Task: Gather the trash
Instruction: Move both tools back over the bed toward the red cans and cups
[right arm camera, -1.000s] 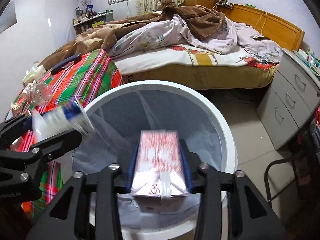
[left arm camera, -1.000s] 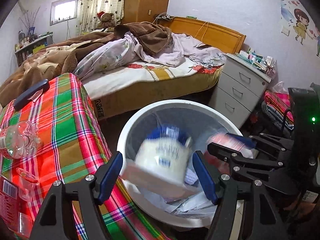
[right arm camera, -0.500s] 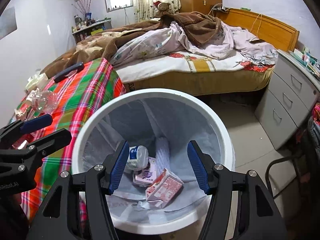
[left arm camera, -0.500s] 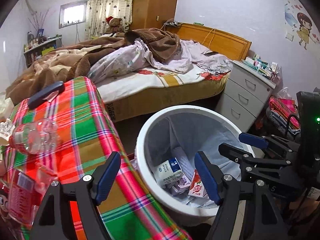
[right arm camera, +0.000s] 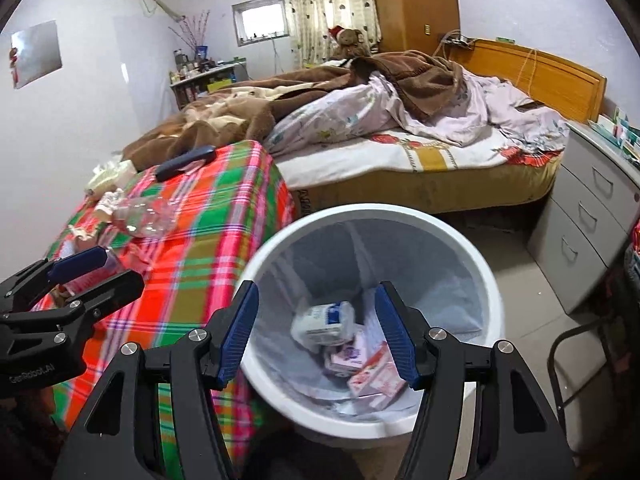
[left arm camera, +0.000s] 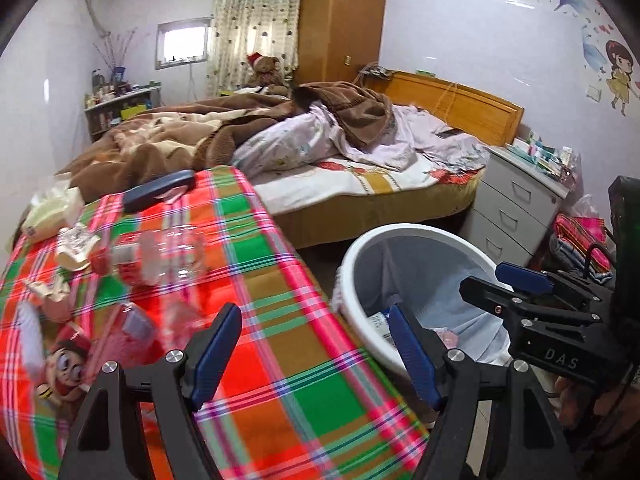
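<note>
Both grippers hang empty, jaws spread wide. Left gripper point(left arm camera: 316, 344) sits over the near edge of the bench point(left arm camera: 280, 360) (plaid cloth); right gripper point(right arm camera: 316, 332) sits above the white bin point(right arm camera: 490, 300), which stands on the floor touching the bench's right side.

Already in the bin: a white-and-blue carton point(right arm camera: 326, 320) and two pinkish cartons point(right arm camera: 372, 374), lying on the liner.

Next likely target: clear plastic bottle point(left arm camera: 160, 256), lying on its side on the bench, up and to the left of the left gripper, well clear of its fingers. In the right wrist view it shows at the far left point(right arm camera: 144, 214), well apart from that gripper.

Handling guess:
- empty, so very light; thin wall, will dent under squeeze
- smooth and round, may roll or slip out of the pads
- take it across the body near the neck end, where it looks stiffer, jaws square to its long axis

Other scraps near it: crumpled white paper cup point(left arm camera: 74, 246), a pink wrapper point(left arm camera: 132, 332) (blurred, can't tell what exactly), a cartoon-print packet point(left arm camera: 64, 368). All light and soft; pinch from above. Dark remote-like object point(left arm camera: 160, 190) at the far edge of the bench probably isn't trash.
</note>
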`<action>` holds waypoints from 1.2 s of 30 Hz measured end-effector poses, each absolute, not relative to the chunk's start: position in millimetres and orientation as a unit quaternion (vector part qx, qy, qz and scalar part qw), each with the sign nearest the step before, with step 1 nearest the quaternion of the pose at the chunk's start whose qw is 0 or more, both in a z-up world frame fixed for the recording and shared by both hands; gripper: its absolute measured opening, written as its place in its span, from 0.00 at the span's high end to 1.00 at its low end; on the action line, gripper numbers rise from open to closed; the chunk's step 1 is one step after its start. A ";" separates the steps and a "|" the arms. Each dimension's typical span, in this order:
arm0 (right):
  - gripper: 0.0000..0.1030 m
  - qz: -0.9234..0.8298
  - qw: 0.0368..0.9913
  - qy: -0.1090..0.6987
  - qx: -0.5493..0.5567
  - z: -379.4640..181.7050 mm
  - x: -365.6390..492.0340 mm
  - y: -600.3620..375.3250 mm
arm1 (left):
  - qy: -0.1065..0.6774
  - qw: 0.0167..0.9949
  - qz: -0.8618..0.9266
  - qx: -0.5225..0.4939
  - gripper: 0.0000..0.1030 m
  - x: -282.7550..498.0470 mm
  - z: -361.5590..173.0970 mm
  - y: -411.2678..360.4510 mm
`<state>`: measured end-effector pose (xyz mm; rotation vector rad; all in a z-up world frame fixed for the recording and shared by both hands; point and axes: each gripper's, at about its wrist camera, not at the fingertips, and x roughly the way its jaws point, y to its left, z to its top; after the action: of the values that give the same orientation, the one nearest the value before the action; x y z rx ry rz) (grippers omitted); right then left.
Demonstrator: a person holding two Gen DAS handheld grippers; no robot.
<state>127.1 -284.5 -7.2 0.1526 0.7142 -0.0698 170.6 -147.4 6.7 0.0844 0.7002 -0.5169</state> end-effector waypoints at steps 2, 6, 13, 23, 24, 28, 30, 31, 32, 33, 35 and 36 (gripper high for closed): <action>0.40 -0.028 0.935 0.347 0.074 -6.2 127.3 -276.5 | 0.338 0.909 -0.243 0.035 0.27 168.8 8.1 -136.3; 0.40 -0.016 0.937 0.342 0.075 -4.2 127.3 -264.1 | 0.331 0.917 -0.221 0.030 0.27 162.9 10.9 -110.9; 0.40 0.016 0.938 0.336 0.086 -4.8 129.6 -233.4 | 0.326 0.930 -0.171 0.020 0.27 157.1 11.0 -58.9; 0.40 0.061 0.927 0.360 0.080 -18.4 144.6 -188.3 | 0.336 0.936 -0.106 -0.005 0.27 162.9 1.2 12.9; 0.40 0.067 0.925 0.366 0.081 -20.8 147.1 -183.5 | 0.338 0.936 -0.098 -0.007 0.27 164.3 -0.4 20.1; 0.40 0.084 0.918 0.380 0.083 -27.0 150.5 -166.9 | 0.347 0.934 -0.085 -0.010 0.27 172.3 -7.6 42.1; 0.40 0.096 0.913 0.388 0.084 -31.1 152.5 -158.2 | 0.354 0.932 -0.079 -0.011 0.26 177.6 -11.8 49.9; 0.40 0.100 0.911 0.391 0.085 -33.0 153.2 -154.6 | 0.354 0.932 -0.077 -0.013 0.26 179.5 -12.8 52.7; 0.40 0.105 0.908 0.397 0.089 -35.4 155.4 -150.0 | 0.354 0.932 -0.079 -0.015 0.26 181.7 -14.0 56.0; 0.40 0.108 0.905 0.400 0.094 -36.8 156.6 -146.4 | 0.357 0.930 -0.083 -0.017 0.26 184.3 -15.6 58.1; 0.40 0.120 0.901 0.403 0.107 -38.7 159.1 -140.6 | 0.367 0.926 -0.091 -0.020 0.26 191.0 -21.2 62.7; 0.40 0.122 0.899 0.405 0.111 -39.4 161.0 -137.4 | 0.371 0.924 -0.089 -0.020 0.26 193.4 -23.7 64.7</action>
<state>161.0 -137.4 -39.4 0.2290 0.8384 0.2536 193.4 64.7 -23.7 -0.0421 0.7609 -0.1831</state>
